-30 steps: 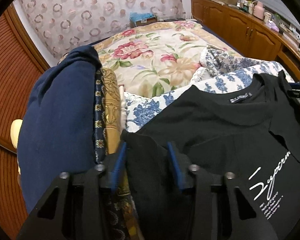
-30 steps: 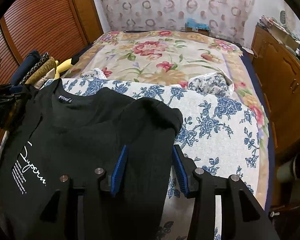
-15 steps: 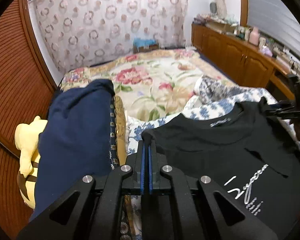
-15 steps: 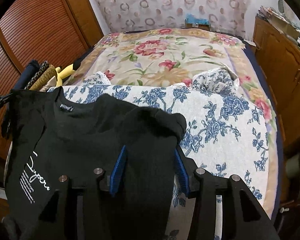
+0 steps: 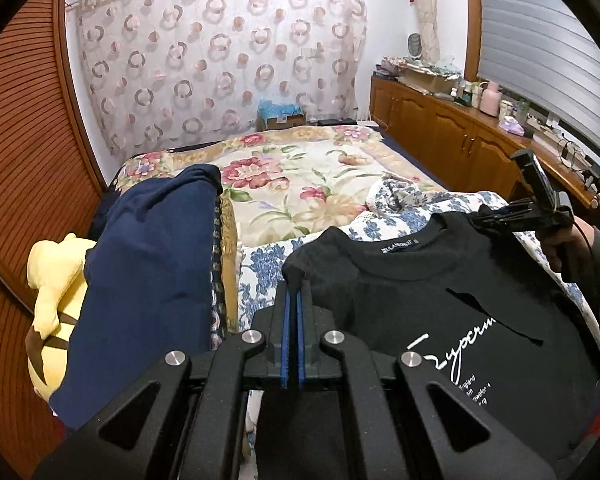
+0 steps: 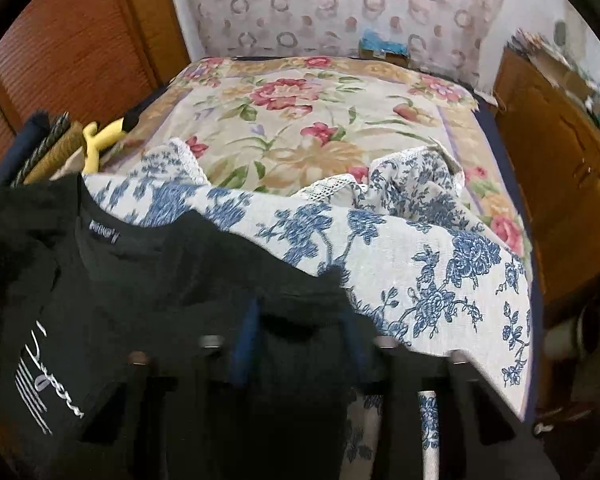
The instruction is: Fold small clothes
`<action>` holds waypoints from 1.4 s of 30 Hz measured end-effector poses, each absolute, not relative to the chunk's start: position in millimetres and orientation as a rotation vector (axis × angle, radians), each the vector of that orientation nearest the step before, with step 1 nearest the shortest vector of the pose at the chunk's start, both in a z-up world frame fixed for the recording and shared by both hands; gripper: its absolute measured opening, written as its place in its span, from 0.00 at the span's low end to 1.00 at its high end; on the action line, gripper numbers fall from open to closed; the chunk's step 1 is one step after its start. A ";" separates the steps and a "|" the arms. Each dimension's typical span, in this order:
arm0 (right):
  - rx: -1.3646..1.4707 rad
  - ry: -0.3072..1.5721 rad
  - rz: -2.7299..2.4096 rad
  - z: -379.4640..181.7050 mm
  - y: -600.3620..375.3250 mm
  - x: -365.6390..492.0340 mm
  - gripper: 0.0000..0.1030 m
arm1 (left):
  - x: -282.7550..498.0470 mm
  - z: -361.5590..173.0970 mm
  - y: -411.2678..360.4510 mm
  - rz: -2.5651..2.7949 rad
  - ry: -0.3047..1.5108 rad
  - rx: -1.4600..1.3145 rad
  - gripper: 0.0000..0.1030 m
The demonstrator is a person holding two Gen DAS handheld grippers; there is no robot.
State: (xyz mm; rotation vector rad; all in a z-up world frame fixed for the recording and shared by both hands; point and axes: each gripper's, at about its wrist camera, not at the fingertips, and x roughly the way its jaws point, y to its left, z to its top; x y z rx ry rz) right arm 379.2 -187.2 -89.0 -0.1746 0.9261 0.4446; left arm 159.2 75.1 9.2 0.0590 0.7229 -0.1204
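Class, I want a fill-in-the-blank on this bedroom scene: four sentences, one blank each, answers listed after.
1. The T-shirt being folded is ____ in colour.
2. The left gripper is shut on the shirt's ____.
3. The cloth under the shirt has a ____ floral print on white.
4. The plush toy beside the navy garment is ____.

Answers: black; shoulder; blue; yellow

The T-shirt (image 5: 440, 288) is black with white script lettering, lying on a white cloth (image 6: 420, 264) printed with blue flowers. The bedspread (image 5: 300, 184) is cream with red and pink blooms and green leaves. Beside them are a navy garment (image 5: 148, 280) and a yellow plush toy (image 5: 56, 276).
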 end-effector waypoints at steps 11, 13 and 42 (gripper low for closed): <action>-0.158 0.669 0.456 -46.7 -196.4 291.9 0.11 | 108.1 8.3 77.0 -0.139 0.644 0.029 0.03; -0.157 0.628 0.462 -39.6 -201.4 268.2 0.11 | 97.8 8.7 76.7 -0.142 0.633 0.026 0.03; -0.096 0.499 0.532 -46.4 -261.6 96.8 0.11 | -11.1 13.2 79.2 -0.130 0.504 -0.012 0.03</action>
